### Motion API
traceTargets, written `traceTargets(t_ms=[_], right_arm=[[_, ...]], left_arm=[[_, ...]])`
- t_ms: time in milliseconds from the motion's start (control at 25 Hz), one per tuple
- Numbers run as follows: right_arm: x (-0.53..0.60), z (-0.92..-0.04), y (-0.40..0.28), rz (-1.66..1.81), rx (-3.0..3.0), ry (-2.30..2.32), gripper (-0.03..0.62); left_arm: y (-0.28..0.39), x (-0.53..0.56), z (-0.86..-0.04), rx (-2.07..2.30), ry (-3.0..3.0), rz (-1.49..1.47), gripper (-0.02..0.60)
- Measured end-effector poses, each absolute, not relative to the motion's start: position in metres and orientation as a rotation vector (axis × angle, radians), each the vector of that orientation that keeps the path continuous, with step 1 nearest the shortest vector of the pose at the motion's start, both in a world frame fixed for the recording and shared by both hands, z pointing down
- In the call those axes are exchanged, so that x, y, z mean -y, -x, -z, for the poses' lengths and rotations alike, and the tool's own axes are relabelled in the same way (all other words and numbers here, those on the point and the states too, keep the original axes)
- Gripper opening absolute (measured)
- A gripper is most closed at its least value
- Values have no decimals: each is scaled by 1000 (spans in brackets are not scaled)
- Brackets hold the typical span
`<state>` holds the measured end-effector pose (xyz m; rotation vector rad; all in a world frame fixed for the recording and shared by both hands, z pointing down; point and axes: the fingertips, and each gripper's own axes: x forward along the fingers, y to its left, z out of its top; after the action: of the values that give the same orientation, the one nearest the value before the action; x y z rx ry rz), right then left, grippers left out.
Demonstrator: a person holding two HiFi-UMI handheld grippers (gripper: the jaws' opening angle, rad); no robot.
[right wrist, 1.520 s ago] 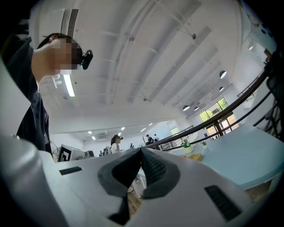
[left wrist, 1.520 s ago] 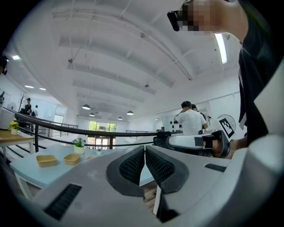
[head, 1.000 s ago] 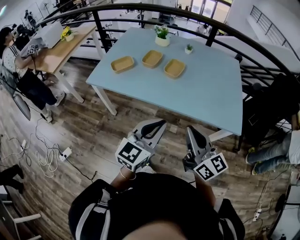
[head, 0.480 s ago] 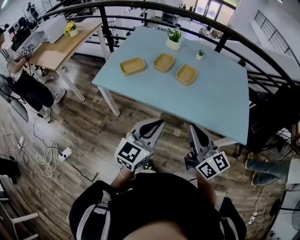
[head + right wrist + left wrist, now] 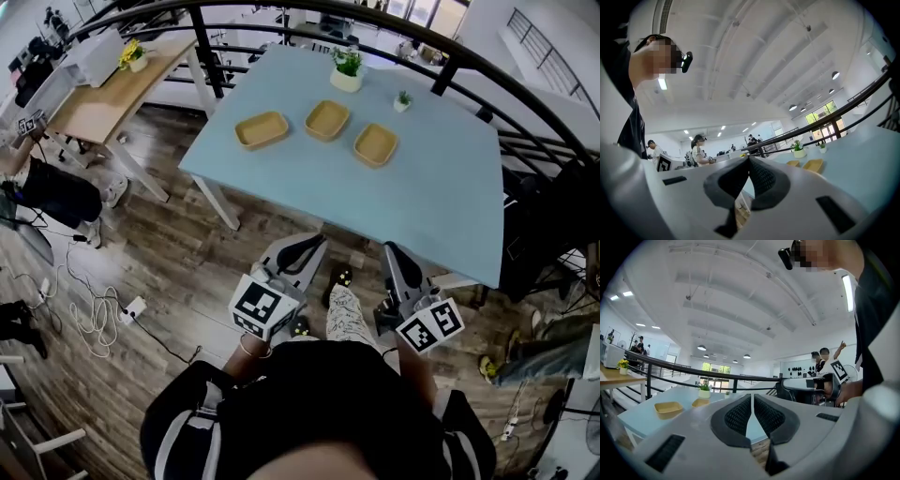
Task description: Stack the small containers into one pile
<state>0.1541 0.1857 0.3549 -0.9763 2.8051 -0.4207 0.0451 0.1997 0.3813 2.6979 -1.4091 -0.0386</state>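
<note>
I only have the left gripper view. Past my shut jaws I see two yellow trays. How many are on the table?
Observer: Three in a row: left tray, middle tray, right tray.
Operator: Any stacked yet?
Observer: No, each sits alone on the table.
Operator: And the right gripper's jaws?
Observer: The right gripper is shut, with nothing in it.

3 sm. containers (image 5: 262, 129) (image 5: 327, 119) (image 5: 375, 144), 2 green plants (image 5: 347, 67) (image 5: 402, 98), 1 yellow-flower pot (image 5: 132, 59), 2 tables (image 5: 422, 197) (image 5: 94, 108), 2 tongs (image 5: 318, 243) (image 5: 390, 248)
</note>
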Motion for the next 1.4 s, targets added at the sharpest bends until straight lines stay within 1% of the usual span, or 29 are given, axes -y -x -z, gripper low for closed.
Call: traceTargets(t_ms=[400, 880, 1400], right_arm=[[-104, -359, -151, 449, -2758, 945, 0], [6, -374, -161, 517, -2763, 1008, 0], [110, -399, -194, 632, -2746, 1072, 2]], left_arm=[[-28, -124, -383, 1475, -2670, -25, 18], [-34, -4, -396, 1450, -2648, -122, 20], [-57, 110, -414, 1435, -2599, -225, 21]])
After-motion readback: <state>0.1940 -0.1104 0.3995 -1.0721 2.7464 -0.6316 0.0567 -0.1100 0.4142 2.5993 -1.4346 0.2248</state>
